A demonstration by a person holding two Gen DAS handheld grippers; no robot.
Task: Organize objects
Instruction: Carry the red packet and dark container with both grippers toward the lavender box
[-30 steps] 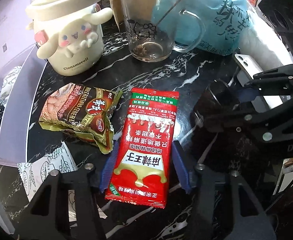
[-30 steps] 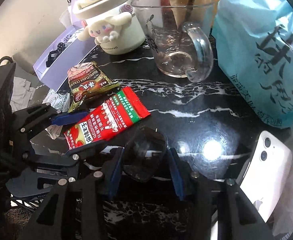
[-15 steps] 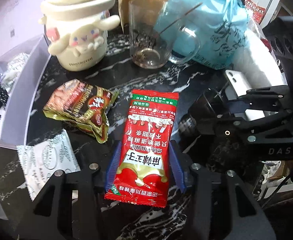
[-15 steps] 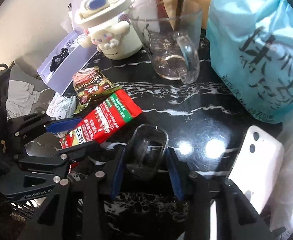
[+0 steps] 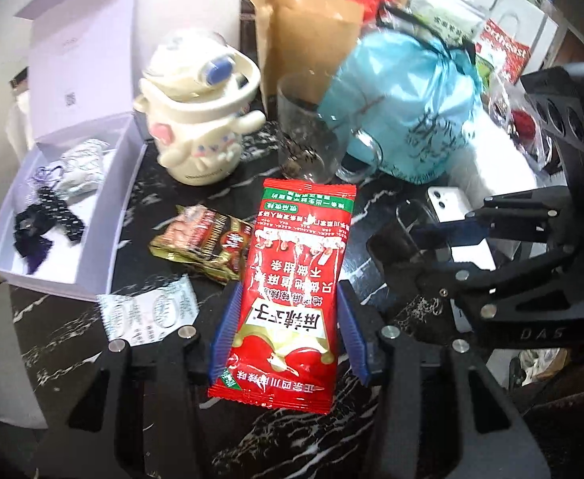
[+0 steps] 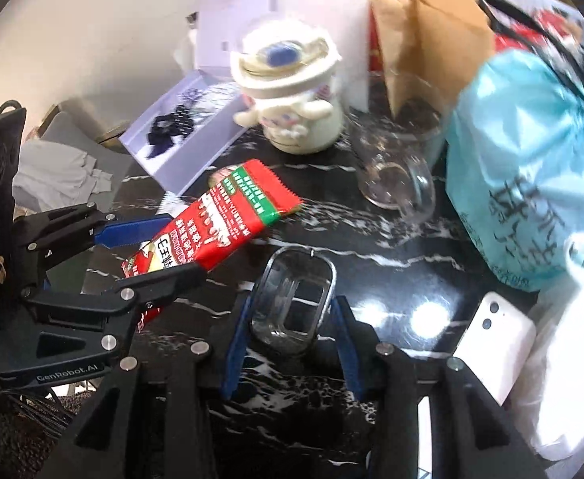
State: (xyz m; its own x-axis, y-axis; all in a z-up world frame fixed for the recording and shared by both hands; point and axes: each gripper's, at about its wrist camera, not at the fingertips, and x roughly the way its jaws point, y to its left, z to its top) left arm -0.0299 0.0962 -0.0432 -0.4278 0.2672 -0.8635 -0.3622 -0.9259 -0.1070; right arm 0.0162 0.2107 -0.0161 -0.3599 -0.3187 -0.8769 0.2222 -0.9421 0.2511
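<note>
Left wrist view: the left hand-held gripper (image 5: 288,335) pinched a red snack packet (image 5: 292,291) between its blue pads, the packet raised clear of the black marble table (image 5: 371,207) and reaching forward past the fingertips. Below it on the table lay a brown snack packet (image 5: 202,245) and, just beside that, a white sachet (image 5: 152,311). Farther back stood a cream character mug (image 5: 200,119), a glass mug (image 5: 308,139), a blue bag (image 5: 407,107) and a brown paper bag (image 5: 308,40); an open white box (image 5: 64,183) sat at the left edge. Right wrist view: the right hand-held gripper (image 6: 292,323) clamped a small clear glass container (image 6: 292,303) by its sides, lifted above the table (image 6: 391,247). The left hand-held gripper (image 6: 148,251) with its red snack packet (image 6: 220,215) appeared at the left, near but apart from the container. A white phone (image 6: 495,339) lay at the right, near the blue bag (image 6: 531,167).
</note>
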